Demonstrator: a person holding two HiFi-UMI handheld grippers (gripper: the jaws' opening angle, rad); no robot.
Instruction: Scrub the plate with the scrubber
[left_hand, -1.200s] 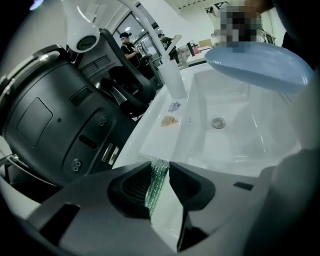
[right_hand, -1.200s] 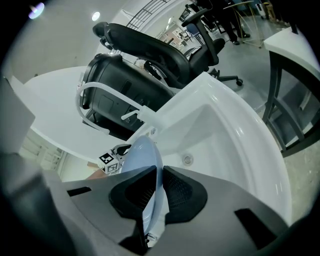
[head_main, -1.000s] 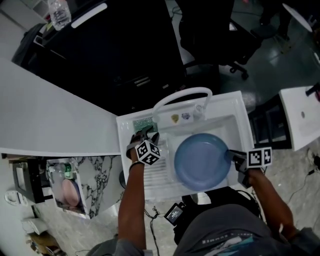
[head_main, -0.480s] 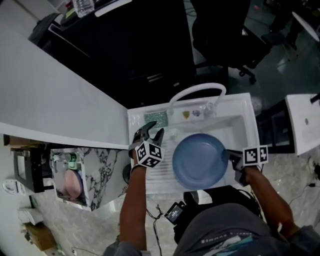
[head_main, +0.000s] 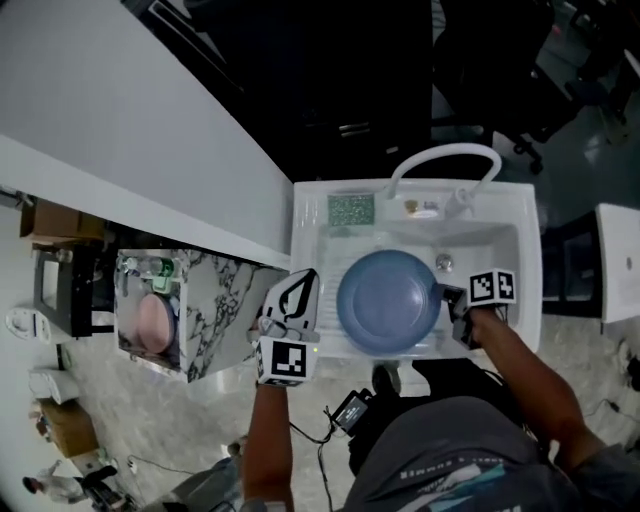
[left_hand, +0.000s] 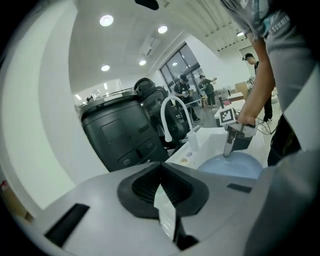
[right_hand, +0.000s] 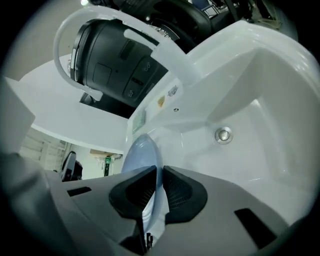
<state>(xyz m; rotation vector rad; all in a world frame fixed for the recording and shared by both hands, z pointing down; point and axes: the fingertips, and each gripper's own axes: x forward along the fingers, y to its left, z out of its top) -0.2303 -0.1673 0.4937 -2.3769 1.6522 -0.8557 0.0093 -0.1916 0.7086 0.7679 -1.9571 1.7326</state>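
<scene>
The near rim of the plate (right_hand: 141, 150) is hidden inside the right hand-held gripper (right_hand: 159, 169).

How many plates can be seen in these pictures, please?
1. The blue plate is at the white sink, its right edge clamped in the right gripper. A pink round thing at far left might be another; unclear.
</scene>
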